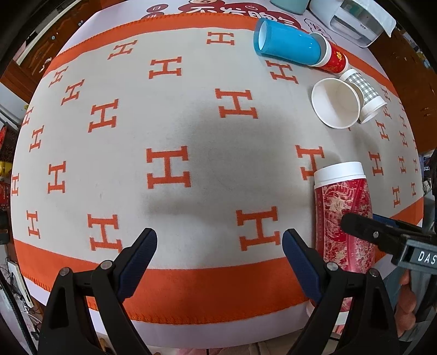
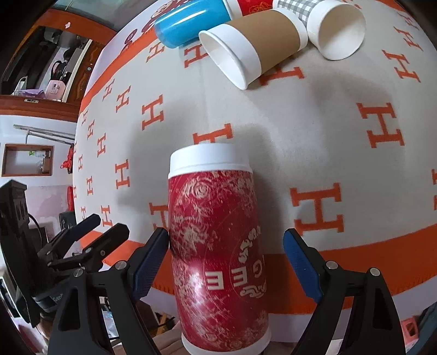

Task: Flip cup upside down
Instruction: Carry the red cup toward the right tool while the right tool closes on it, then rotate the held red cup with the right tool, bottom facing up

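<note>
A tall red cup (image 2: 215, 245) with worn white print and white ends stands between my right gripper's (image 2: 226, 262) open fingers; its printed text reads upside down. The left pad (image 2: 151, 262) touches or nearly touches its side, and the right pad (image 2: 300, 267) stands well clear. The same cup shows in the left wrist view (image 1: 342, 218) near the cloth's front edge, with the right gripper's finger (image 1: 363, 226) across it. My left gripper (image 1: 220, 262) is open and empty over the cloth, left of the cup.
The table wears a grey cloth with orange H marks (image 1: 169, 169). At the back lie a blue cup (image 1: 286, 41), a red cup (image 1: 334, 58), a white paper cup (image 1: 336, 103), a checked cup (image 1: 363, 92) and a brown-sleeved cup (image 2: 251, 46). A white appliance (image 1: 357, 19) stands behind.
</note>
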The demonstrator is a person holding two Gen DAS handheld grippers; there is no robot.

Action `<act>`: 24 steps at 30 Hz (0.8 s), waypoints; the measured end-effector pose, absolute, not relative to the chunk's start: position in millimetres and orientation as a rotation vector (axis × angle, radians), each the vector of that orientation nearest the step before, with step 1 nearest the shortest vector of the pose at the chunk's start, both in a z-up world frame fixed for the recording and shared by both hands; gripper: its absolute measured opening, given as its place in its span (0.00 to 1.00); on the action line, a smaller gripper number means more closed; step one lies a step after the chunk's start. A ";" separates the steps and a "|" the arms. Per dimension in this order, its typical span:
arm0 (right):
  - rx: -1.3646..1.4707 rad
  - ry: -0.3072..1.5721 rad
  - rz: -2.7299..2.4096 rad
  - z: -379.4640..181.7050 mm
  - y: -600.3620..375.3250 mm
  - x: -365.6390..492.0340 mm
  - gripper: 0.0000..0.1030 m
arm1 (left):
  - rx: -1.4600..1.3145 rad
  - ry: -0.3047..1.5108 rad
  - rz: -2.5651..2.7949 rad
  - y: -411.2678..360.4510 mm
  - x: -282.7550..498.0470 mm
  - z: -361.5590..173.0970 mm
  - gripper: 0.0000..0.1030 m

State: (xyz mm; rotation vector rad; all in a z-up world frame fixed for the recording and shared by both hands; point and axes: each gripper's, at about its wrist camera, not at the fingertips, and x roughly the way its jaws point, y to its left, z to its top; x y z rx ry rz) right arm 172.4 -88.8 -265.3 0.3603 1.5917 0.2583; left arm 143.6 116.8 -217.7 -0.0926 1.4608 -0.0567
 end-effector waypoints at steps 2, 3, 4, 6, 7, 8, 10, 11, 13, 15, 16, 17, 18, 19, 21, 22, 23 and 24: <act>0.360 1.589 0.257 -265.0 -89.4 174.8 0.84 | -0.093 1.463 -0.056 119.0 143.0 -219.0 0.89; 0.357 1.585 0.256 -265.4 -88.2 176.5 0.83 | -0.095 1.463 -0.056 119.5 143.2 -219.6 0.89; 0.358 1.583 0.260 -264.4 -89.2 176.2 0.82 | -0.096 1.464 -0.055 120.6 143.1 -219.8 0.89; 0.364 1.583 0.277 -264.2 -87.4 177.1 0.76 | -0.101 1.459 -0.057 122.0 142.8 -220.0 0.89; 0.369 1.582 0.283 -263.2 -87.8 176.6 0.73 | -0.102 1.458 -0.059 122.0 143.1 -220.0 0.89; 0.373 1.581 0.293 -263.4 -86.0 177.3 0.69 | -0.101 1.457 -0.060 121.6 142.7 -219.4 0.89; 0.366 1.578 0.294 -261.9 -85.3 176.2 0.69 | -0.098 1.454 -0.064 120.9 142.5 -219.0 0.89; 0.365 1.574 0.294 -261.3 -85.4 175.3 0.69 | -0.098 1.453 -0.066 120.6 142.4 -218.8 0.89; 0.365 1.569 0.293 -260.7 -86.4 173.3 0.68 | -0.095 1.449 -0.071 119.6 142.1 -217.8 0.89; 0.360 1.565 0.295 -259.7 -86.7 171.1 0.68 | -0.093 1.445 -0.074 119.0 141.2 -216.3 0.89; 0.356 1.562 0.295 -258.7 -86.9 169.7 0.68 | -0.093 1.443 -0.075 118.6 141.2 -215.4 0.89; 0.353 1.558 0.296 -257.2 -87.5 168.0 0.68 | -0.093 1.440 -0.076 118.6 140.5 -214.1 0.89; 0.353 1.555 0.297 -255.5 -89.0 166.1 0.68 | -0.093 1.438 -0.076 118.2 140.3 -212.9 0.89; 0.354 1.551 0.298 -253.4 -90.1 164.3 0.68 | -0.092 1.435 -0.078 117.6 139.9 -211.1 0.89; 0.357 1.541 0.303 -248.3 -92.2 161.2 0.68 | -0.088 1.427 -0.082 115.9 138.1 -208.0 0.89; 0.356 1.535 0.306 -244.6 -93.5 159.3 0.68 | -0.085 1.424 -0.085 114.7 137.5 -206.7 0.89; 0.355 1.529 0.309 -241.5 -94.1 157.9 0.68 | -0.082 1.421 -0.087 113.7 136.2 -205.1 0.89; 0.355 1.520 0.314 -237.5 -94.9 155.9 0.68 | -0.079 1.418 -0.091 112.1 135.4 -203.5 0.89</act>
